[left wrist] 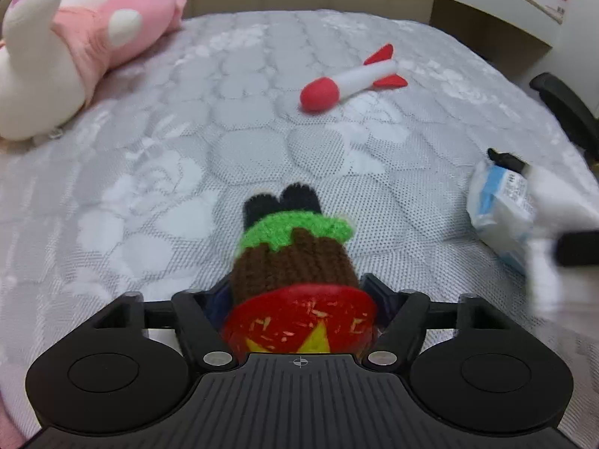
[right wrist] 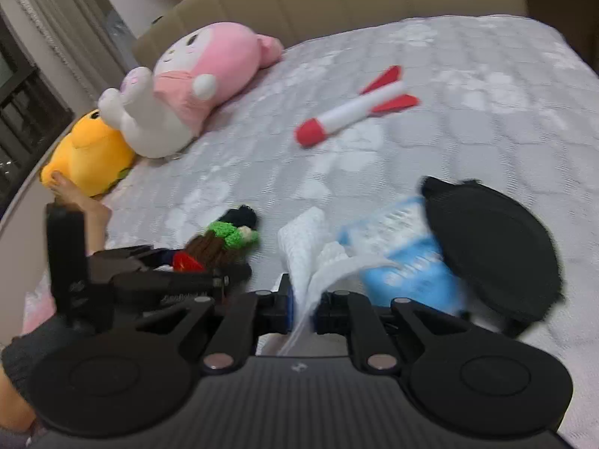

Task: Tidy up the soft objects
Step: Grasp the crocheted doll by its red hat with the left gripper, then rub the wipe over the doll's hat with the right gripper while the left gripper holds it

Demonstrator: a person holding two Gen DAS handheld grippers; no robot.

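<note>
Quilted grey mattress [left wrist: 187, 119] is shown, toys scattered. A knitted doll [left wrist: 295, 258] is clamped by the left gripper [left wrist: 299, 299]; white cloth [right wrist: 307, 262] is pinched in the shut right gripper [right wrist: 303, 310]. A rocket toy [left wrist: 352, 78] (untouched) is left lying mid-bed, apart from the pink plush [left wrist: 82, 37].

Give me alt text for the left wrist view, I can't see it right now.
The left gripper holds a knitted doll between its fingers above a grey quilted mattress. Farther off lie a red-and-white plush rocket and, at upper left, a large pink-and-white plush.
</note>
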